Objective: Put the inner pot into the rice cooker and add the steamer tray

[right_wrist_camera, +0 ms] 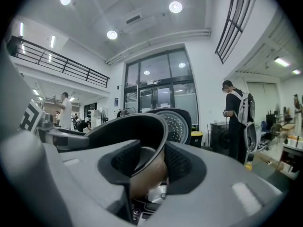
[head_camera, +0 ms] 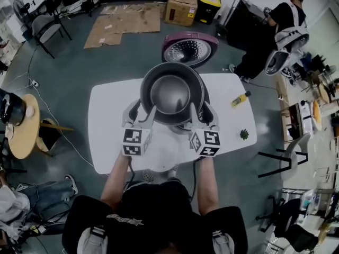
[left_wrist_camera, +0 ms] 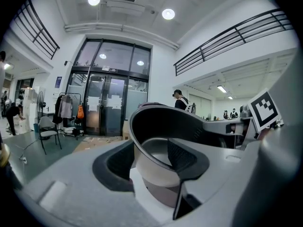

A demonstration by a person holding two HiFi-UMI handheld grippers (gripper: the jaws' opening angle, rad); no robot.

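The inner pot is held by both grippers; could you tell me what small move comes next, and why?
Probably lower the inner pot into the rice cooker: the left gripper and right gripper each grip its rim, it seems to hang over the cooker, and the lid stands open behind.

No writing can be read.
The cubes at 6 o'clock on the table bear only black-and-white square markers. The shirt print, the box print at 12 o'clock and the door sheets are too small to read.
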